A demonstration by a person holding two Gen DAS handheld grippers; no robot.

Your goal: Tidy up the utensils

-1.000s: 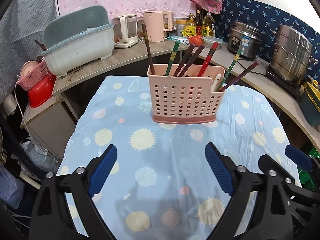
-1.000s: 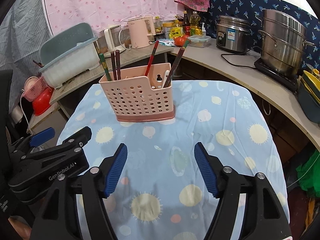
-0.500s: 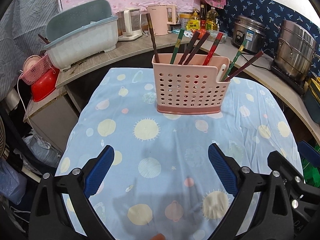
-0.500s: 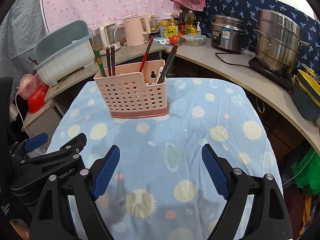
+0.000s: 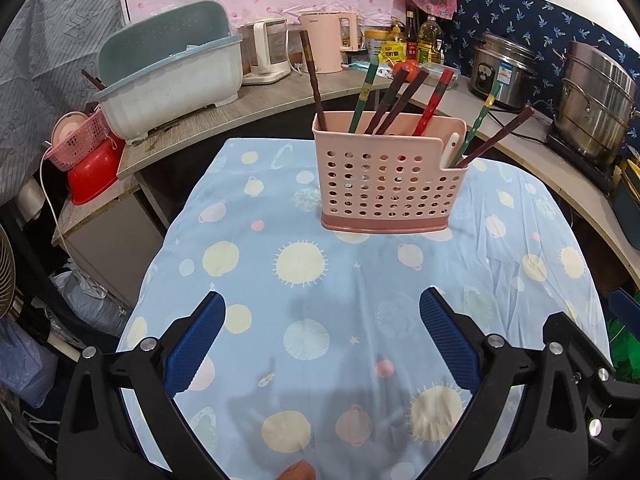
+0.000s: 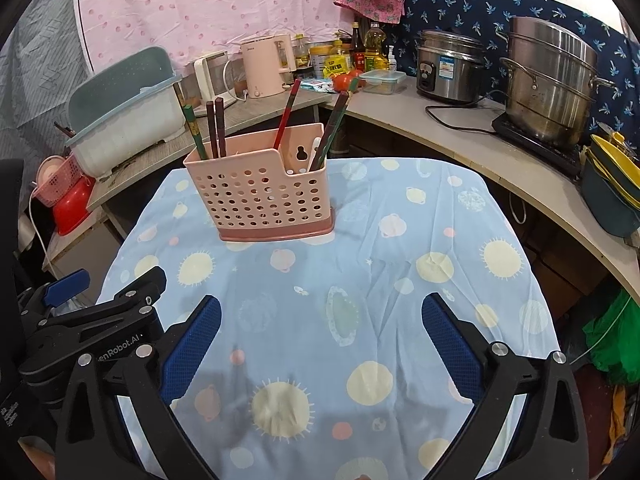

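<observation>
On the counter behind the bench, left to right: a grey-blue dish tub [image 5: 168, 76], a pink kettle [image 5: 326, 42], a rice cooker [image 5: 502, 70] and a steel steamer pot [image 5: 598, 104]. Nothing stands between either gripper and the pink utensil holder [image 5: 390, 178], which sits upright on the blue patterned cloth [image 5: 320, 300] at the far middle of the bench. Chopsticks [image 5: 434, 102] lean in it; a white handle [image 5: 452, 146] shows at its notch, possibly a spoon. Only the right wrist view shows stacked yellow dishes [image 6: 612, 164] at far right. The left gripper [image 5: 322, 340] and right gripper [image 6: 320, 344] are both opening, jaws spread wide over bare cloth, nothing between them, the holder well ahead.
</observation>
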